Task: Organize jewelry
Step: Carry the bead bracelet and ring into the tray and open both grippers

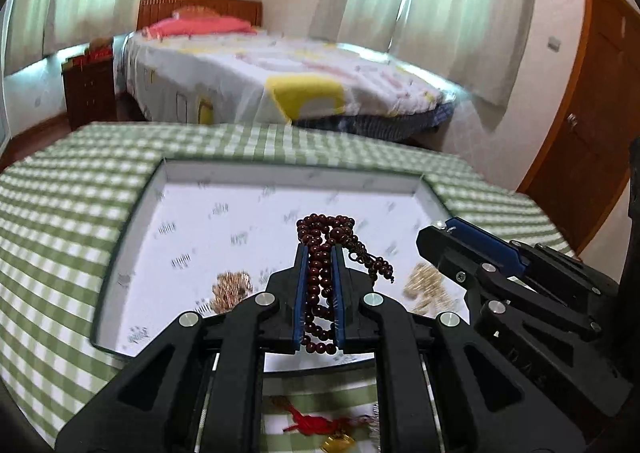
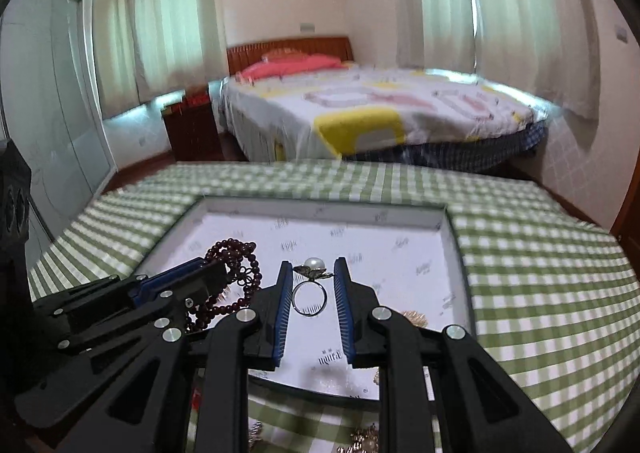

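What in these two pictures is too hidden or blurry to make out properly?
- Gold pieces in the tray: the left cluster and right cluster are smeared by motion blur in the left wrist view.
- Red tasselled ornament: partly behind the left hand-held gripper, which is shut on the bead string.
- Pearl ring: whether the right hand-held gripper pinches it is unclear in the right wrist view.
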A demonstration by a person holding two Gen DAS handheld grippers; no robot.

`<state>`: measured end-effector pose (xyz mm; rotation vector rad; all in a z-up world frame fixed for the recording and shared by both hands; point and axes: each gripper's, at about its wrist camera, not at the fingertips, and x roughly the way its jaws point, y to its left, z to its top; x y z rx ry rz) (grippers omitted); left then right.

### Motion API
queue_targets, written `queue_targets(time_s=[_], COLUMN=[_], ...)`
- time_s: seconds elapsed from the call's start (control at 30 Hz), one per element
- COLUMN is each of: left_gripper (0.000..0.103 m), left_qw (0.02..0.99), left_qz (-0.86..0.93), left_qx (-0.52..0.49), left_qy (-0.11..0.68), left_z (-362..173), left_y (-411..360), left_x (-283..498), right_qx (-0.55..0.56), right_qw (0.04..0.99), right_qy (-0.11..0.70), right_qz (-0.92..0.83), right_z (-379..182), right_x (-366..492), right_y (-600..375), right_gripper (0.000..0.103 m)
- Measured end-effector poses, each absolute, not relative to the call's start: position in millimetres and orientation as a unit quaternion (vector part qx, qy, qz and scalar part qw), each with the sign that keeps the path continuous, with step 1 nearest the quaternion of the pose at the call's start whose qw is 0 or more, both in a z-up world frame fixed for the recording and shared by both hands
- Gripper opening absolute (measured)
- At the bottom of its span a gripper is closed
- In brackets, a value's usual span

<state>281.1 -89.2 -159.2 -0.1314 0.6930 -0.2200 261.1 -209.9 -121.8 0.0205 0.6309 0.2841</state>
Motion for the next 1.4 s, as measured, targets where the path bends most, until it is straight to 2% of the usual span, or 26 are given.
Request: queue_targets(time_s=[0.23,0.67,0.8,0.97,1.13,1.4], left_gripper=[0.011,0.012,0.020,0.031,0.046,0.057], left_qw=[0.914,0.899,0.900,0.901,0.903,0.907], left_qz=[-0.104,-0.110,-0.108,-0.106,-0.106,-0.111], left_qx=[-0.064,-0.068,-0.071,-0.074,-0.081,-0.085], left_qy=[0.388,0.417,0.416,0.413,0.409,0.398], left_z=[-195,-204,-204,-203,-201,-192], left_y=[-85,-84,-82,-78,-76,-78], left_x=[298,307,307,307,307,302], right_qx=[0.004,0.011,0.014,0.019,0.024,0.028], right_qw=[0.919,0.901,0.903,0.907,0.910,0.917], right_qy=[0.365,0.404,0.400,0.394,0.390,0.377], right_qz=[0.149,0.159,0.155,0.145,0.138,0.128], right_z=[-152,-169,-168,-165,-163,-153], right_x=[284,296,296,292,288,277], right_y=[-204,-207,-208,-218,-225,-232], right_gripper=[0.022,0.023,0.024,0.032,0.034,0.036])
